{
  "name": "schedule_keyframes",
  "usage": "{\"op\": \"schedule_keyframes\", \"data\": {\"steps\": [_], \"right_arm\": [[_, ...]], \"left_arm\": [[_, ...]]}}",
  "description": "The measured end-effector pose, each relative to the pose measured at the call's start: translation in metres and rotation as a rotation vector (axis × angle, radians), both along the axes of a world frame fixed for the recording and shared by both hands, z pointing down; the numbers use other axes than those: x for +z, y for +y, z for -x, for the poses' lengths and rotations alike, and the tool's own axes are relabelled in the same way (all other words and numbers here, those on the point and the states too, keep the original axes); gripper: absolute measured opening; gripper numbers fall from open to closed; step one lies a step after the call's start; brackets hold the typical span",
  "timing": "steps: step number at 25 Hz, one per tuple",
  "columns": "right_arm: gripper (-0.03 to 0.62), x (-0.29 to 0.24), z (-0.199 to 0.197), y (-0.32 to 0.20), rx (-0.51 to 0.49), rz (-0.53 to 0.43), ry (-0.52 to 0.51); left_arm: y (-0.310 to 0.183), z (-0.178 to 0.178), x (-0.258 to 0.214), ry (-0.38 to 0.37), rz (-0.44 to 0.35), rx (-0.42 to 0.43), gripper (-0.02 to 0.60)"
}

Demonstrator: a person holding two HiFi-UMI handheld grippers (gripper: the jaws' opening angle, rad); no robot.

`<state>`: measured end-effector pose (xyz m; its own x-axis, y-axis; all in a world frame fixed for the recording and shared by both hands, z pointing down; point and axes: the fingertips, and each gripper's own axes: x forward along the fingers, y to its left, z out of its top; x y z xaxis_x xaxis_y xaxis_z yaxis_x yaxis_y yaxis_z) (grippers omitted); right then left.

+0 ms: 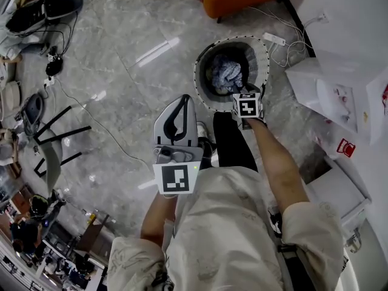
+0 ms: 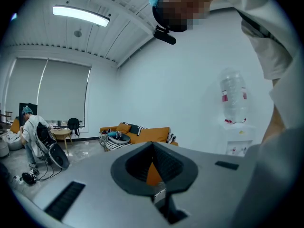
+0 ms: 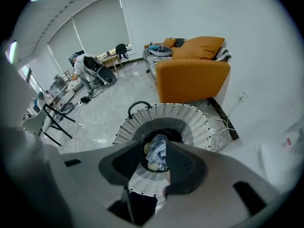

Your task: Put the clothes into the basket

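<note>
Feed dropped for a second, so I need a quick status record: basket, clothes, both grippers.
basket: white woven basket, upright on the floor in front of the orange sofa
clothes: blue-and-white bundle lying at the bottom of the basket
right gripper: above the basket's near rim, jaws apart, nothing between them; the clothes show below through the gap
left gripper: held close to the body, pointing away from the basket, jaws together, empty

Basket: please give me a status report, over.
Left hand-held gripper shut, empty. Right hand-held gripper open, empty, above the basket. Clothes lie inside it. Nothing blocks the basket mouth.
</note>
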<state>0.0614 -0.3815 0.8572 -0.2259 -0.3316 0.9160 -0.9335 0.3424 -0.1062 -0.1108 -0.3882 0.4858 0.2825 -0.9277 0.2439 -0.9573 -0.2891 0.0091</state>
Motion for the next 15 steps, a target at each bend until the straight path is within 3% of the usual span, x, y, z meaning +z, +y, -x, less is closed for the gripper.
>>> {"op": "schedule_keyframes", "data": {"steps": [8, 15], "right_arm": [[0.14, -0.04, 0.004, 0.015, 0.028, -0.075, -0.046], [0.14, -0.119, 0.019, 0.023, 0.051, -0.225, -0.123]], "left_arm": [[0.01, 0.003, -0.014, 0.002, -0.027, 0.017, 0.003], [0.026, 0.015, -0.028, 0.02, -0.034, 0.017, 0.003]]}}
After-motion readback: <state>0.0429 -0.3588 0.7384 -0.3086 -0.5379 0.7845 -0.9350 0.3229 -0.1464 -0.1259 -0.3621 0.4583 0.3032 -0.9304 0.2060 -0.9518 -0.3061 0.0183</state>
